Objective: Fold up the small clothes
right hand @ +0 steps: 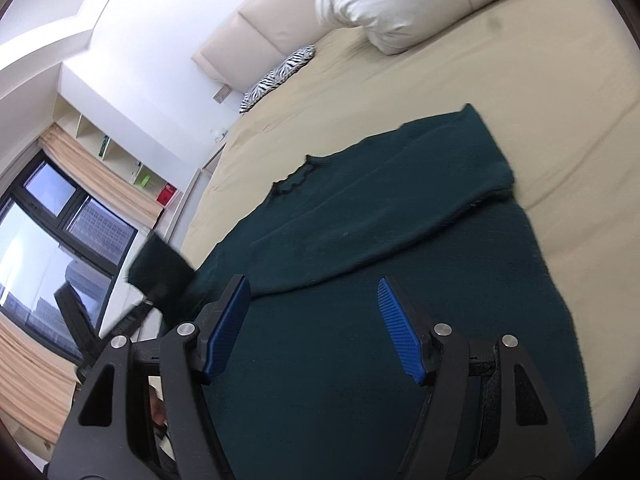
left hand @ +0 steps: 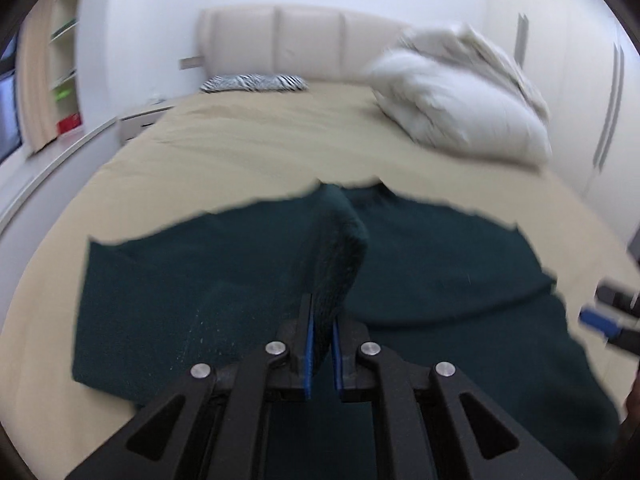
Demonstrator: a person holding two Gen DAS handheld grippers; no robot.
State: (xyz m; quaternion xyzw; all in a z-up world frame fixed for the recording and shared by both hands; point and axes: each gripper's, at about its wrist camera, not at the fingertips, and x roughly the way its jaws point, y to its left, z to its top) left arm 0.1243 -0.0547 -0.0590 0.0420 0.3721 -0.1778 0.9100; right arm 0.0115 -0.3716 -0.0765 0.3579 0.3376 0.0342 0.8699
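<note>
A dark green knit sweater lies spread on the beige bed. My left gripper is shut on a sleeve end of the sweater and holds it lifted above the body. In the right wrist view the sweater lies flat with its right sleeve folded across the chest. My right gripper is open and empty just above the sweater's lower body. The left gripper with the lifted sleeve shows at the left of that view. The right gripper shows at the right edge of the left wrist view.
A white duvet is bunched at the far right of the bed. A zebra-print pillow lies against the padded headboard. Shelves and a window are on the left; a nightstand stands beside the bed.
</note>
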